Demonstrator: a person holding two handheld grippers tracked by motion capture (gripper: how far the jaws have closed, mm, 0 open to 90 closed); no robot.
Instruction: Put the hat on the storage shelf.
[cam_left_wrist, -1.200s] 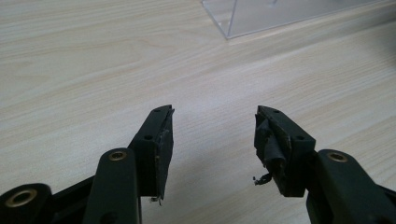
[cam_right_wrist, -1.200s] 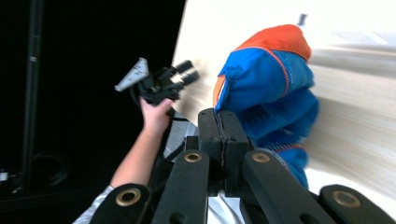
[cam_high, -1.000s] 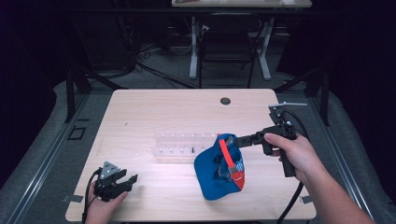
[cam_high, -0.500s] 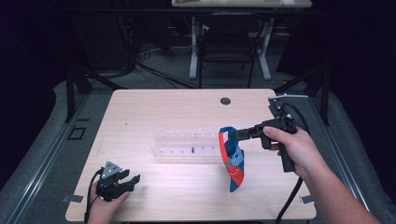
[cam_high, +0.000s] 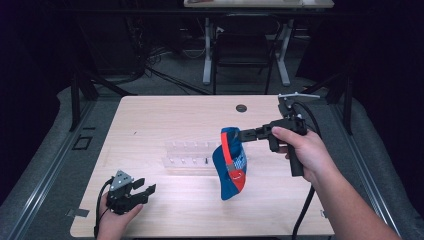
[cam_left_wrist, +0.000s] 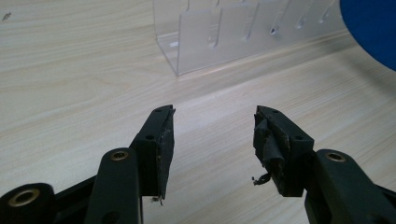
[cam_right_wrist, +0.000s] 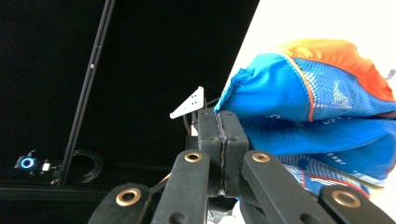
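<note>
Blue and orange cap, hanging in the middle of the high view, a bit right, lifted over the table and drooping down. Soft and floppy cloth with mesh, surely light, not easy to break, likely to swing and fold. Best pinched at the edge or the stiffer brim.

Right gripper, at right of centre, jaws pressed together on the cap's top edge. Left gripper, lower left, low by the table, fingers spread apart with nothing between.

Clear plastic rack just left of the cap, in the middle.

Right gripper view: close look at the cap, mesh and orange stripe, cloth squeezed between shut jaws. Left gripper view: rack at top, blue bit of cap in the upper right corner.
</note>
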